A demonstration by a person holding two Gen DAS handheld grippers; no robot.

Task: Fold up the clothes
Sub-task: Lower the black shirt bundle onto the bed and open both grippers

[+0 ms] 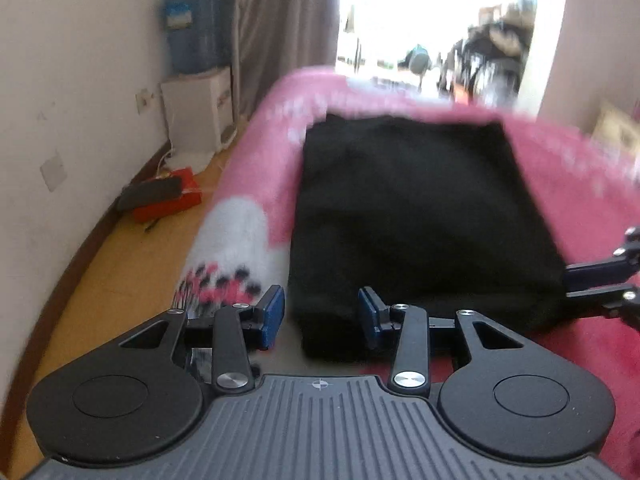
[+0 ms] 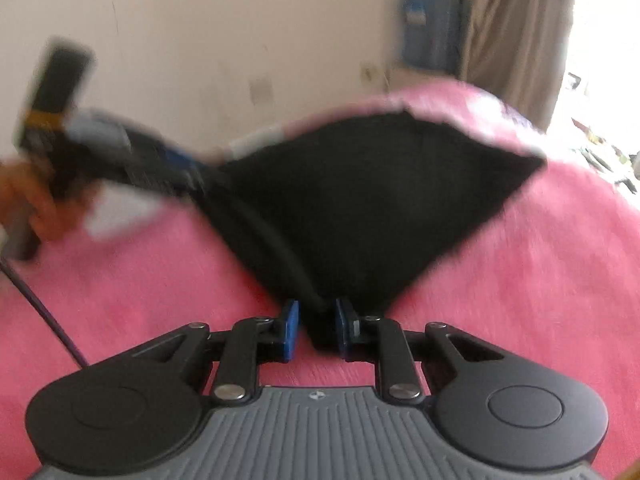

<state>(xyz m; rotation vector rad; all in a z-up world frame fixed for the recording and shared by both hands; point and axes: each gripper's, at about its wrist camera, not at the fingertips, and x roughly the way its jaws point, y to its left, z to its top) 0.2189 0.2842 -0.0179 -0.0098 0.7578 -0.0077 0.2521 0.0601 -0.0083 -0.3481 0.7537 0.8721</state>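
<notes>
- Garment (image 1: 420,216): black, lying flat on pink blanket (image 1: 580,184), near edge at 6 o'clock, far edge at 12.
- Left gripper (image 1: 321,316): near-left corner sits between the jaws; too blurred to tell whether the pads (image 1: 272,314) pinch it.
- Right gripper (image 2: 313,326): jaws narrowed onto the near-right corner, bunched cloth pinched between pads (image 2: 290,326).
- Risk: uneven hold; if left isn't clamped, lifting drags one corner and skews the fold.
- Risk: thin bite at right, so cloth may slip under tension.
</notes>
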